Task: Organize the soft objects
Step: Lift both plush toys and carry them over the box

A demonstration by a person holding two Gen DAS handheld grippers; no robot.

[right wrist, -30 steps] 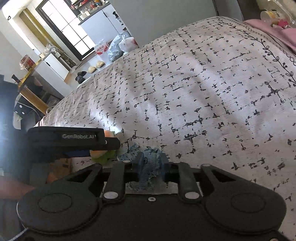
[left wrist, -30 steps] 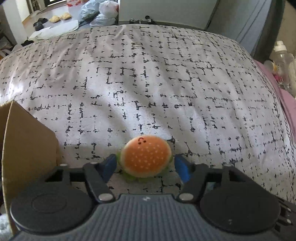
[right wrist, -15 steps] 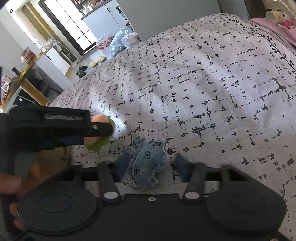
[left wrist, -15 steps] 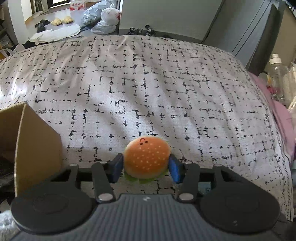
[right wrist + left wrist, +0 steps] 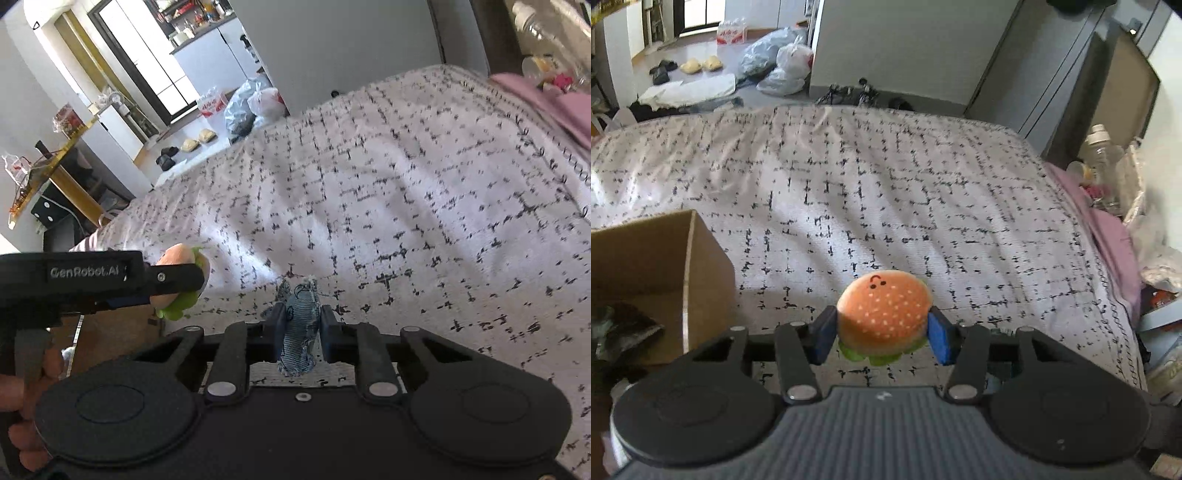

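L hand-held gripper (image 5: 882,338): clamped on burger plush (image 5: 884,317), above bed (image 5: 886,192), nr cardboard box (image 5: 665,266). R hand-held gripper (image 5: 298,334): pinching blue fabric toy (image 5: 301,325).

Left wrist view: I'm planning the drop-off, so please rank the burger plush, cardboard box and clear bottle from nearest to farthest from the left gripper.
1. burger plush: clamped between the left gripper jaws.
2. cardboard box: just left, on the bed.
3. clear bottle: far right, beyond the bed's edge.

Cardboard box (image 5: 665,266) cut off left
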